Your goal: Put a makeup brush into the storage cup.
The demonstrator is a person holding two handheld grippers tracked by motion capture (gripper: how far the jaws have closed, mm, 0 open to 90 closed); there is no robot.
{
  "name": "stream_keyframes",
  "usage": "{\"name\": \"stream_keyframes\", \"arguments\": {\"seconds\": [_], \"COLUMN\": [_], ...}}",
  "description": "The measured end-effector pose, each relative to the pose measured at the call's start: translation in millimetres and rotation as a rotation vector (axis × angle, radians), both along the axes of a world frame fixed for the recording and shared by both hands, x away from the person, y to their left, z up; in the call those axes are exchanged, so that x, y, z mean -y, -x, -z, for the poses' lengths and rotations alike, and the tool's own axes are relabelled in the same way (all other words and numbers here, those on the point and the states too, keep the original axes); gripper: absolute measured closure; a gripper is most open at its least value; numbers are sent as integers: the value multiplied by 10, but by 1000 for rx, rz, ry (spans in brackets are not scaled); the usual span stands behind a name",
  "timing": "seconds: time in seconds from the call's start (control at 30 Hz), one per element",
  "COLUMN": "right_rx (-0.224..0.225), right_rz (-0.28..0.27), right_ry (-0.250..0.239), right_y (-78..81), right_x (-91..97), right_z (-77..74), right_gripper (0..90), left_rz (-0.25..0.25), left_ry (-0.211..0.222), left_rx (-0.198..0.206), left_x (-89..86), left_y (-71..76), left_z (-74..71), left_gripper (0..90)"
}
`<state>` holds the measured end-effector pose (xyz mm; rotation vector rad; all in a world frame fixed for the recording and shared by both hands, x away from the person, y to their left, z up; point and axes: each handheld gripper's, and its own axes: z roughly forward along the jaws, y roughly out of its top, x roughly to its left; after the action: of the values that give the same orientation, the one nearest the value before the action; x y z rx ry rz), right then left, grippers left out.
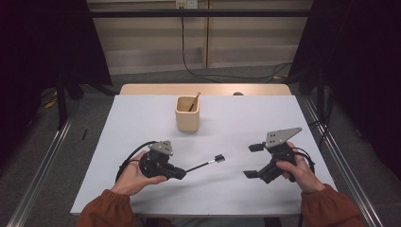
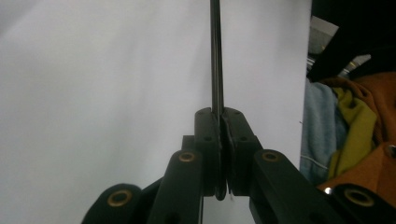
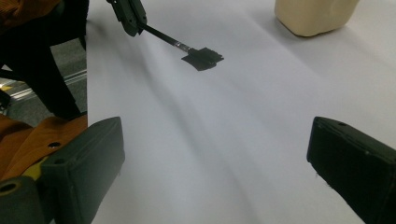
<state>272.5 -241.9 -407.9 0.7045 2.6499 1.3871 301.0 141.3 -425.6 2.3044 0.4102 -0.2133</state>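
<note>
The white table [image 1: 142, 123] carries everything, and the beige cup [image 1: 187, 114] standing near its far edge serves as the landmark. A thin wooden stick [image 1: 194, 101] leans inside that cup, its top poking above the rim.

Toward the person from the cup and off to its left, the left gripper [image 1: 181, 172] rests low over the table, its jaws pressed together on the handle of a slim black brush [image 1: 208, 163]. The left gripper view shows that handle [image 2: 216, 60] running straight out from between the closed pads. The brush's flat dark head sits nearer the person than the cup and slightly to the cup's right, just above or touching the table; which one cannot be told.

Nearer the person and well to the right of the cup, the right gripper [image 1: 254, 161] is held with its jaws spread wide and nothing between them, aimed across at the brush head [image 3: 202, 58].

The step in hand looks like carrying the brush toward the cup. The next move likely calls for lifting the head clear, swinging it away from the person until it is above the cup's mouth, tipping it and lowering it beside the stick without knocking the cup.
</note>
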Motion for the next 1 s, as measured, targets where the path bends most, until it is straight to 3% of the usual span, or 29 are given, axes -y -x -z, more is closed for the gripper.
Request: {"name": "stream_keyframes", "arguments": {"seconds": [0.4, 0.5, 0.87, 1.0], "right_rx": [1, 10, 4, -2], "right_rz": [-15, -24, -53, -48], "right_ry": [-48, -53, -89, -95], "right_y": [57, 73, 85, 84], "right_x": [-47, -60, -72, -80], "right_z": [28, 22, 37, 65], "right_gripper": [39, 45, 43, 42], "left_rz": [-31, -38, -46, -53], "left_ry": [57, 98, 153, 193], "left_rx": [19, 14, 64, 91], "left_x": [-52, -50, 4, 10], "left_y": [30, 33, 88, 101], "left_z": [5, 12, 38, 39], "left_gripper": [855, 855, 854, 855]}}
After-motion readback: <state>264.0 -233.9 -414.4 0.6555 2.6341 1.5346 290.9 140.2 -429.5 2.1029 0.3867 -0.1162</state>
